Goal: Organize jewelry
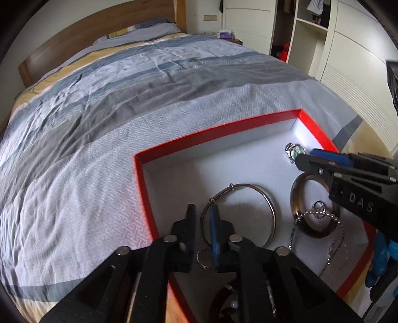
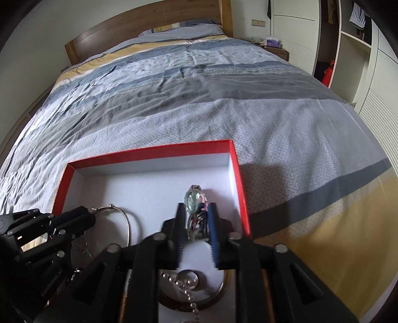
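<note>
Nearest of all, the left gripper (image 1: pixel 202 218) hangs low over the near-left part of a red box (image 2: pixel 154 150), its fingers a little apart over the rim of a thin silver bangle (image 1: pixel 272 211) with nothing clamped between them. A ring (image 1: pixel 202 259) lies just under those fingers on the white floor. To the right rests a brown bangle (image 1: pixel 293 198), and a beaded silver chain (image 1: pixel 311 213) trails across it towards the near edge. Further right and farther back, the right gripper (image 2: pixel 196 211) points down at a green-faced watch (image 2: pixel 192 198); its fingers stand slightly apart on either side of the strap, and I cannot tell whether the pads touch it. The watch sits near the box's far-right corner, close to the right wall. White floor lies open along the far wall and in the far-left corner. The box rests on a grey and blue patterned quilt (image 2: pixel 286 129) with yellow bands, spread over a bed with a wooden headboard (image 2: pixel 149 22). White wardrobe (image 2: pixel 360 74) doors and open shelves line the right side of the room.
</note>
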Action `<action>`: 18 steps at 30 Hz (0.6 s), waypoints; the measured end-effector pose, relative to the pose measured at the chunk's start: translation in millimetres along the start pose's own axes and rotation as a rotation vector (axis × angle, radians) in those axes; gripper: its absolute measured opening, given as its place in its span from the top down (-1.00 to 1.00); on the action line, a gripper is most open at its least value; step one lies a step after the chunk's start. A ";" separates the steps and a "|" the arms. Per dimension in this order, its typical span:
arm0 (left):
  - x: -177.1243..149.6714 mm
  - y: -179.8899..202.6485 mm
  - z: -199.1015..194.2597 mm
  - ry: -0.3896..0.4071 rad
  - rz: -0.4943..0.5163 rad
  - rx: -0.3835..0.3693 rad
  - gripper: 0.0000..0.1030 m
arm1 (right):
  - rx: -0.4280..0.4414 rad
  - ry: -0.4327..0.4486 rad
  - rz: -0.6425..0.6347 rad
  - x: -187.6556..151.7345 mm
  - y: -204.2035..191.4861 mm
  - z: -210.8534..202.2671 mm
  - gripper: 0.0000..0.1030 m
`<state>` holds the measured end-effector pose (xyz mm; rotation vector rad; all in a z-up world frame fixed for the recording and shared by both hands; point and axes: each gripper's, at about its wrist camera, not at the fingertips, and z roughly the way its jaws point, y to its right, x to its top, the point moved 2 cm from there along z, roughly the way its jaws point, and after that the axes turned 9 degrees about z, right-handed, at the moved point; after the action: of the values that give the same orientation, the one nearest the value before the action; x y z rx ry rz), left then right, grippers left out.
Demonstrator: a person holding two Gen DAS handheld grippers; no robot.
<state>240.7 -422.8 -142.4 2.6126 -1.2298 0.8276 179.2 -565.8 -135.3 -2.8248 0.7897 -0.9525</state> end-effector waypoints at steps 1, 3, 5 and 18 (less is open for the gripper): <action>-0.4 -1.6 -5.3 0.008 -0.005 0.008 0.50 | 0.002 0.006 0.001 -0.9 0.0 -4.6 0.42; -1.2 -3.7 -18.2 0.024 -0.016 0.010 0.45 | 0.000 0.016 -0.001 -2.2 -1.1 -13.2 0.41; -2.9 -5.7 -31.8 0.041 -0.026 0.020 0.34 | 0.000 0.030 0.003 -5.6 -3.8 -27.5 0.40; -64.5 -31.6 -169.0 0.171 -0.124 0.204 -0.32 | 0.059 0.109 -0.029 -65.6 -71.7 -128.4 0.15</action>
<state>159.9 -300.7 -31.6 2.6707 -0.9744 1.1800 92.5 -458.3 -52.7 -2.7618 0.7201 -1.1237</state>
